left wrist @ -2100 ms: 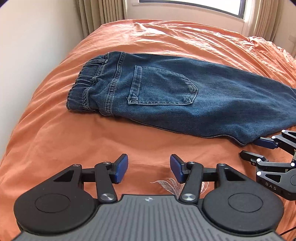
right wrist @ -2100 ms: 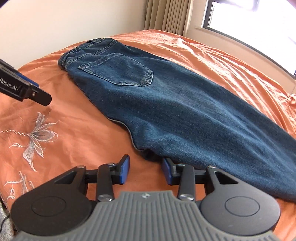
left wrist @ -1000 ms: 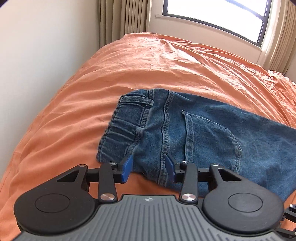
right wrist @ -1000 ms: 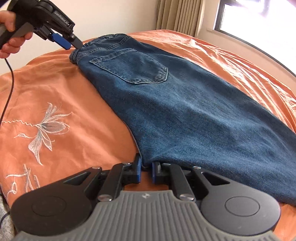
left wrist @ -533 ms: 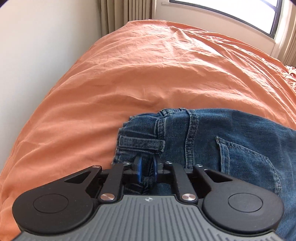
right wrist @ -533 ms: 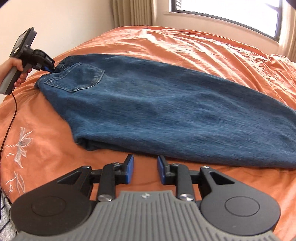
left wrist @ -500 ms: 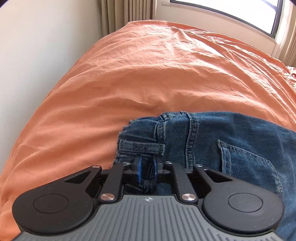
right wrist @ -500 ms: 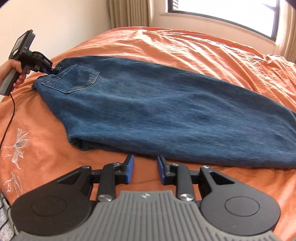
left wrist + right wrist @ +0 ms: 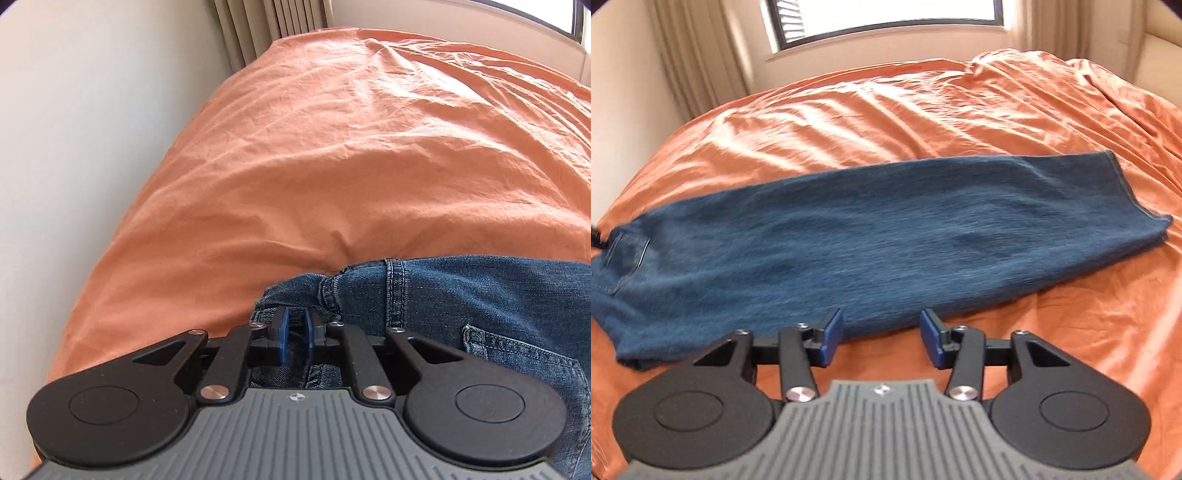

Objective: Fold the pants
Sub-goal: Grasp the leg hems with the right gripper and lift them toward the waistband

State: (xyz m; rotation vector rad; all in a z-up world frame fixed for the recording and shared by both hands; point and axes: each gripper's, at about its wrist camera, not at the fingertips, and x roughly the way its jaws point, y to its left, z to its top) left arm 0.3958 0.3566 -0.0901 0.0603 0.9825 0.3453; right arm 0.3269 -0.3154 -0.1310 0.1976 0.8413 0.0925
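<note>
Across the bed, under one orange cover, we counted a single pair of jeans, laid out long and doubled leg on leg, running from the left edge of the bed toward the right. Its hem end lay free at the right, well clear of either tool; its waistband end sat near the left edge beside the wall.

We held two grippers. Our left gripper had its blue pads set narrowly about the bunched waistband denim; the jaws had just been easing apart a little, with the cloth between them, and whether the pads pressed it we could not tell. Our right gripper stood wide, its jaws having just been opening, with nothing between them, just short of the near edge of the jeans around mid-leg.

One back pocket showed, blurred in the right view. One window was cut off at the top. At the far left of that view, only a dark sliver of something touched the waistband.
</note>
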